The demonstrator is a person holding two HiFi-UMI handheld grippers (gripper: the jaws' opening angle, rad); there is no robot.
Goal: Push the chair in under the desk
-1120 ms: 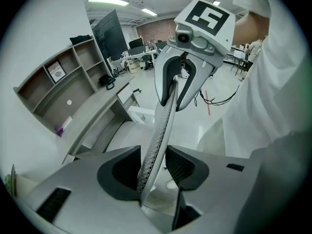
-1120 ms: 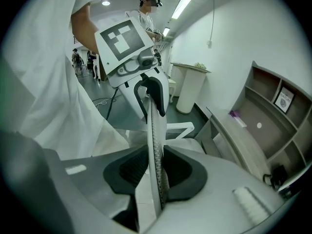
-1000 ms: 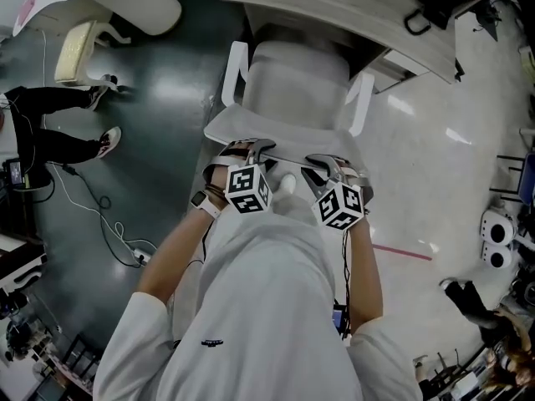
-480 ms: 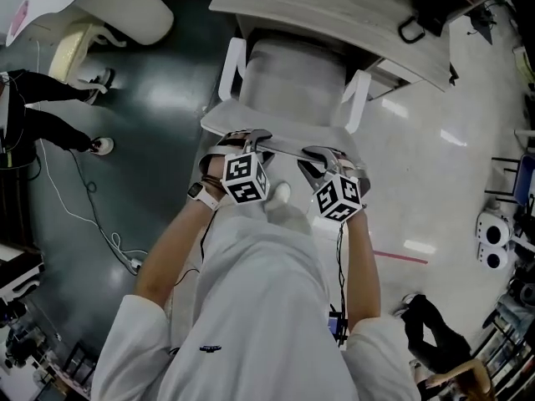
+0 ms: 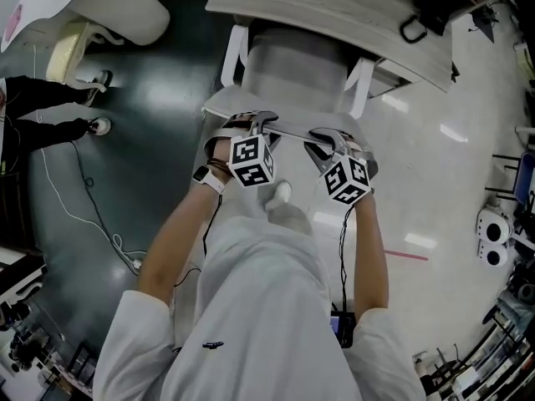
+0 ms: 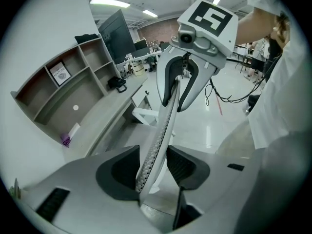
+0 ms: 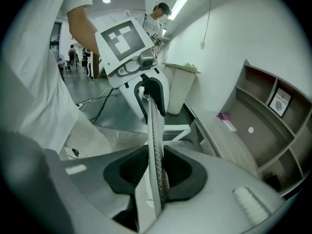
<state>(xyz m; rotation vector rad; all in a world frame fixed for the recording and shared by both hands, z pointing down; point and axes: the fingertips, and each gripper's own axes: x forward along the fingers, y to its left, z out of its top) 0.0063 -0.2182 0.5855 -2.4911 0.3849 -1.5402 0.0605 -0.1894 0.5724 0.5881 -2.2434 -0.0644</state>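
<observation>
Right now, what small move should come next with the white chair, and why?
Probably push forward: the white mesh-backed chair sits only partly under the pale wooden desk. The right gripper clamps its backrest edge; the left gripper, jaws just opening, has it between them.

— Anything readable here?
— Only the small framed card [image 7: 279,103] standing on the shelf [image 7: 265,140]. Its main word looks like "NATURE".
— And the lines below it?
— Too small to make out.
</observation>
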